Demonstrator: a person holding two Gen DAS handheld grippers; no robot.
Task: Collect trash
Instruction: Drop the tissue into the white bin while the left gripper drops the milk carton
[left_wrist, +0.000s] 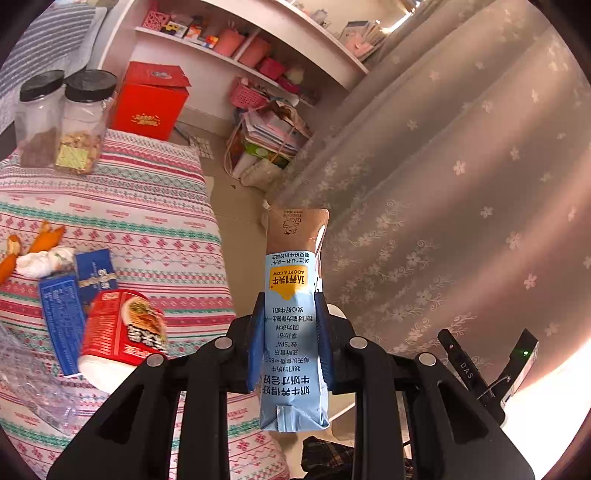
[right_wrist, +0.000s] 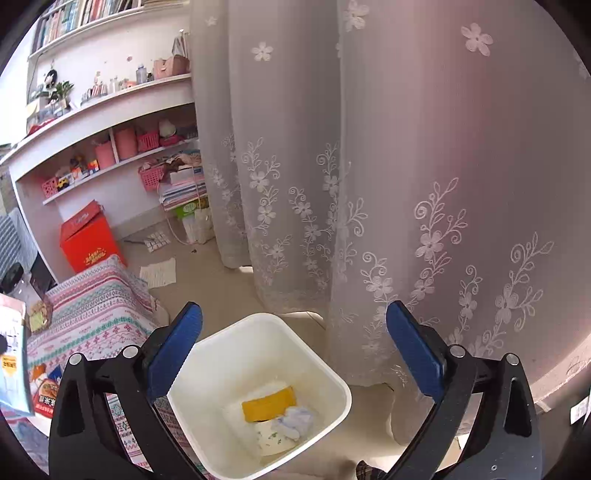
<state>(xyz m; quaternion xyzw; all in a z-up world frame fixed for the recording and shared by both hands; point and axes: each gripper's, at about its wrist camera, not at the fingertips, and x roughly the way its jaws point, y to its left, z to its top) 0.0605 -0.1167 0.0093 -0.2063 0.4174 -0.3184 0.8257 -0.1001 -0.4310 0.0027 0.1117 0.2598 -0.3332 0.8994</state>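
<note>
Showing the L gripper (left_wrist: 291, 332) clenched on a flattened blue milk carton (left_wrist: 293, 317), pads pinching its mid-section, brown end pointing away over the floor. R gripper (right_wrist: 295, 347) stands spread wide w/ nothing between the pads, poised above the white bin (right_wrist: 332, 373); bin already holds a yellow packet (right_wrist: 269, 404), crumpled tissue (right_wrist: 293, 421) and other paper. Bin sits on the floor betw. the patterned bedspread (left_wrist: 122, 210) and the lace curtain (left_wrist: 461, 166).

Trash left on the bedspread: orange peel (left_wrist: 46, 236), white tissue wad (left_wrist: 40, 262), two blue packets (left_wrist: 74, 291), red-and-white noodle cup (left_wrist: 118, 332) on its side, clear plastic wrap (left_wrist: 26, 373) at the frame edge. Two black-lidded jars (left_wrist: 59, 118) stand further back, prob. not trash.

Risks, as judged: carton is long and gripped only at the middle, so it could pivot or slip out if swung quickly. Released off-centre, it may strike the bin rim and fall to the floor. L and R tools converging on one bin could knock each other.

Hard to make out: bin barely shows in the L view, so how near the carton is to it cannot be told. Carton's far face is hidden. Bin's near wall is cut off by the R view's lower edge, as is the bedspread's left part
</note>
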